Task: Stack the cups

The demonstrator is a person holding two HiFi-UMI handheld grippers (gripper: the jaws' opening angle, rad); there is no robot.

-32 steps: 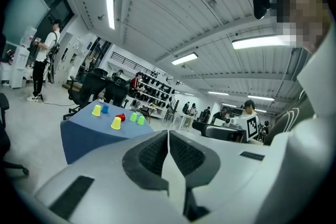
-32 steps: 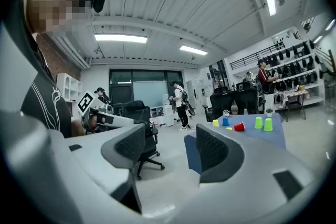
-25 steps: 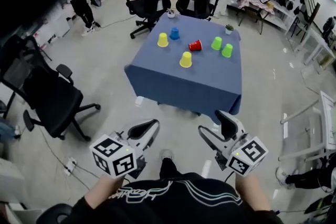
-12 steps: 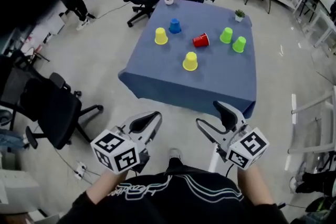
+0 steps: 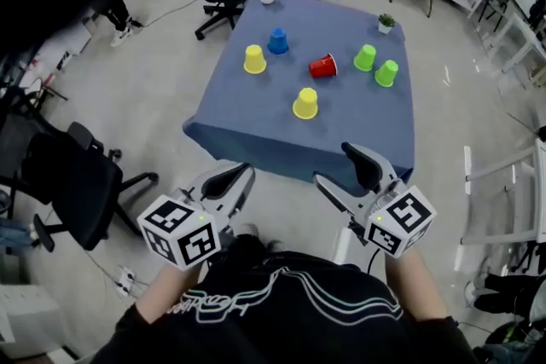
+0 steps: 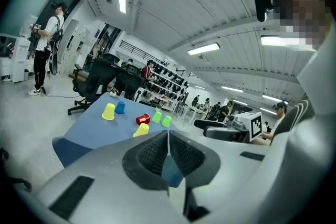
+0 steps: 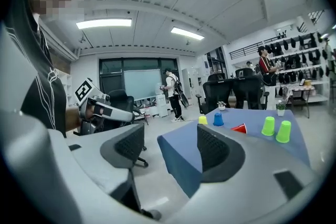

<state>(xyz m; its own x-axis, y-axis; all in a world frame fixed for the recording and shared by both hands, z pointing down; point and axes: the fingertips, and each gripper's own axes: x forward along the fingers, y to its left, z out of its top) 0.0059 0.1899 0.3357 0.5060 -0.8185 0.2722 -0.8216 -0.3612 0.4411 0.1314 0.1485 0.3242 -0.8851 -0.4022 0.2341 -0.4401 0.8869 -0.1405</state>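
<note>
The person wears a black top [image 5: 281,303] crossed by thin pale wavy stripes, with pale lettering at the front. The left gripper [image 5: 241,174] and right gripper [image 5: 334,167] are light grey moulded plastic with black ribbed pads [image 7: 212,148]. Each carries a white cube [image 5: 181,232] printed with black square markers.

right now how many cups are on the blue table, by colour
yellow cups: 2
green cups: 2
blue cup: 1
red cup, lying on its side: 1
total: 6
</note>
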